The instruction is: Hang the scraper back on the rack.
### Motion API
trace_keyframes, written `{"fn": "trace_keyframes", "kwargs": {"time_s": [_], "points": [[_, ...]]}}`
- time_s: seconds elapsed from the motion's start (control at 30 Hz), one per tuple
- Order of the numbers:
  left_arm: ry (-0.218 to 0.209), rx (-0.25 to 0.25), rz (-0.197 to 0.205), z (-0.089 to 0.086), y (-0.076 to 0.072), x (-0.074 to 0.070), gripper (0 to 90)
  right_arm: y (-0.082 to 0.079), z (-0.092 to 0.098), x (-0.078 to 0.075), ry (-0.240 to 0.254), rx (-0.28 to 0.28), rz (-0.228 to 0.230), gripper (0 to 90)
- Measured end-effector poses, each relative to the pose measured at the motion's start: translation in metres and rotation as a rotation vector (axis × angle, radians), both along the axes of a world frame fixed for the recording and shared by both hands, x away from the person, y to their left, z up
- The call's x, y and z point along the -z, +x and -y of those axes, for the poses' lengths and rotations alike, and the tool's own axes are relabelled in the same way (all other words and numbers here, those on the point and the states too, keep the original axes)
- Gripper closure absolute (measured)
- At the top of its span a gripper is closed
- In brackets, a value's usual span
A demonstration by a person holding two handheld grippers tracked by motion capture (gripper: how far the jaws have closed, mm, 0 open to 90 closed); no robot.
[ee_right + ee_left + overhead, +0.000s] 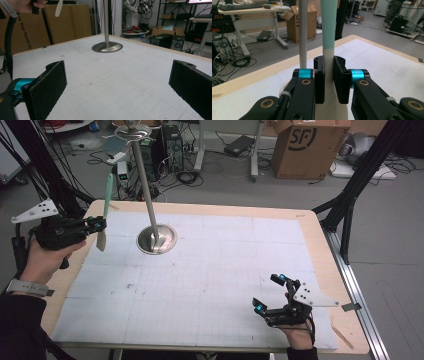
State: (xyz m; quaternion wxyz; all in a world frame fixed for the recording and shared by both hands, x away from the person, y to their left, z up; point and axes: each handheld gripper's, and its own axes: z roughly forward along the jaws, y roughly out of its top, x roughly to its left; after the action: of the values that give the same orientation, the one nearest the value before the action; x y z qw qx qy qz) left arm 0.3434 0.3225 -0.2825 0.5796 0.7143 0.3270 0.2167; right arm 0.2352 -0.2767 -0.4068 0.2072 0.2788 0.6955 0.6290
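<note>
Mint-and-cream spatula (105, 210) stands upright, clamped in the left gripper (98, 225) at the desk's (210, 285) ten o'clock; the right gripper (270, 293), fingers spread empty, rests at five.

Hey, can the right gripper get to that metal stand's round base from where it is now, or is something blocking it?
Probably yes. The right gripper is open and holds nothing, and bare mat lies between it and the stand's base. The left gripper holds the spatula off to the side.
</note>
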Motion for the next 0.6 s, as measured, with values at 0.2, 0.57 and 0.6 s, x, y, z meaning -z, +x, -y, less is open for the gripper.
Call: {"fn": "trace_keyframes", "kwargs": {"time_s": [0.2,0.57,0.6], "points": [[-0.004,-0.023,-0.003,-0.007,0.010,-0.004,80.4,-0.001,0.000,0.001,-0.006,-0.002,-0.001,0.5],[-0.033,0.029,0.012,-0.007,0.031,-0.024,80.3,-0.005,0.004,0.000,-0.007,-0.003,-0.010,0.5],[-0.034,0.033,0.014,-0.007,0.033,-0.026,80.3,-0.006,0.005,0.000,-0.005,-0.002,-0.011,0.5]]}}
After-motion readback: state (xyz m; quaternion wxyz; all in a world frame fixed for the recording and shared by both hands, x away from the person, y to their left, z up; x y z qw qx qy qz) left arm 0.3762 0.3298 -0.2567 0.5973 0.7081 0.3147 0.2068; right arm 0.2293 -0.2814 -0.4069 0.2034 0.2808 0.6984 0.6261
